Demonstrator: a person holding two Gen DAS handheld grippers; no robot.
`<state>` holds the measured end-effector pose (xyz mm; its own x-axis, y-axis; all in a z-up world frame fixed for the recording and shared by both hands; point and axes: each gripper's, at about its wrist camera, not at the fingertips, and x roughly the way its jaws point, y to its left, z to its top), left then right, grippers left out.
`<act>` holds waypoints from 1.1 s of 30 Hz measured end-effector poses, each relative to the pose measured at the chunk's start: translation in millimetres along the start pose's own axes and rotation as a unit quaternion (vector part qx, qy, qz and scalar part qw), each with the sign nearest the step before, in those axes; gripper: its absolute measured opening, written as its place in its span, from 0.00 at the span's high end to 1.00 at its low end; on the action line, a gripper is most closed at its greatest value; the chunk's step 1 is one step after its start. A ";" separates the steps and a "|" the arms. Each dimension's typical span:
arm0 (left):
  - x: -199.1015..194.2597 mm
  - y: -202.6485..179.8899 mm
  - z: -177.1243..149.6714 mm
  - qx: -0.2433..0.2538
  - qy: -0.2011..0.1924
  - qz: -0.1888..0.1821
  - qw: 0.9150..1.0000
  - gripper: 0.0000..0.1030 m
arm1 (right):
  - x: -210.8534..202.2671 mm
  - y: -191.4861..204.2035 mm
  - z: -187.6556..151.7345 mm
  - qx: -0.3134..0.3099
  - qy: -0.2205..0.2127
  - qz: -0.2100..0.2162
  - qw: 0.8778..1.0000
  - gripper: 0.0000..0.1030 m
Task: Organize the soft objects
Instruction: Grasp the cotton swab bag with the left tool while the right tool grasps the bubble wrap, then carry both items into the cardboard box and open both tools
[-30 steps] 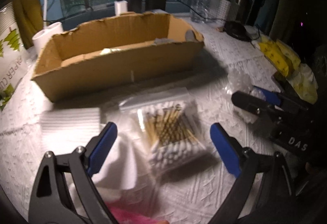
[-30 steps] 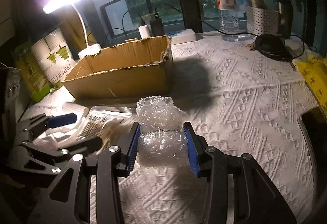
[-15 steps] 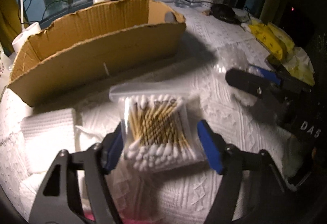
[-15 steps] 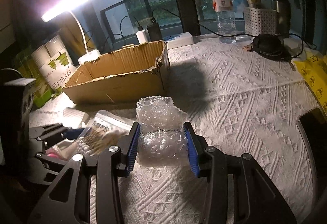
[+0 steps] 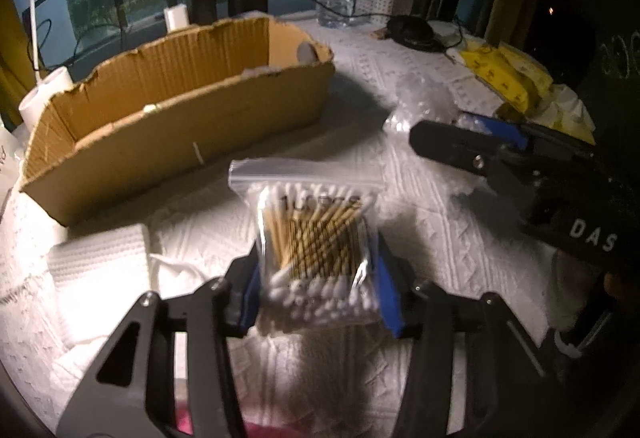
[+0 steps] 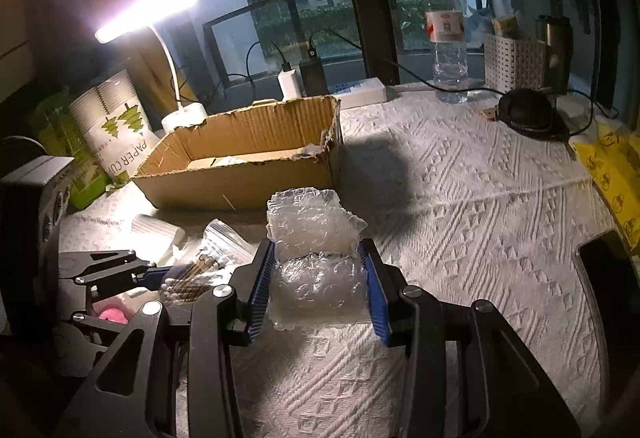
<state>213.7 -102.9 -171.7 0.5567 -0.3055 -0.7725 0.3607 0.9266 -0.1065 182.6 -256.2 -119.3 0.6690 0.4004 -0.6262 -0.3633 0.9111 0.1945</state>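
Note:
My left gripper [image 5: 318, 278] is shut on a clear zip bag of cotton swabs [image 5: 314, 238] and holds it lifted off the table. My right gripper [image 6: 318, 284] is shut on a folded piece of bubble wrap [image 6: 316, 258], held above the white cloth. An open cardboard box [image 5: 180, 118] stands behind both; in the right wrist view the box [image 6: 248, 158] is ahead and to the left. The right gripper [image 5: 500, 154] shows at the right of the left wrist view. The swab bag [image 6: 192, 274] shows at the left of the right wrist view.
A folded white tissue pad [image 5: 100, 270] lies left of the left gripper. Something pink [image 6: 114, 314] lies below it. Paper cups [image 6: 116, 126], a lamp [image 6: 148, 10], a water bottle [image 6: 446, 38], a white basket [image 6: 516, 58] and yellow packets [image 5: 504, 74] stand around the table edges.
My left gripper closed on the bag of cotton swabs and lifted it off the table toward the box. My right gripper kept its hold on the bubble wrap and rose slightly.

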 end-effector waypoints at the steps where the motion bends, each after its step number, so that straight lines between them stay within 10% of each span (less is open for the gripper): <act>1: -2.1 1.4 1.5 -0.001 -0.003 0.000 1.000 0.53 | -0.5 1.5 0.9 -0.002 0.000 0.000 1.000 0.57; 33: -81.0 56.7 28.9 -0.035 -0.119 0.021 0.992 0.53 | -8.3 52.9 44.6 -0.065 -0.029 -0.004 0.997 0.57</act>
<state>210.7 -32.0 -97.1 0.7338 -0.3009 -0.6091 0.2843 0.9503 -0.1270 186.7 -206.9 -70.1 0.7065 0.4022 -0.5824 -0.4371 0.8951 0.0878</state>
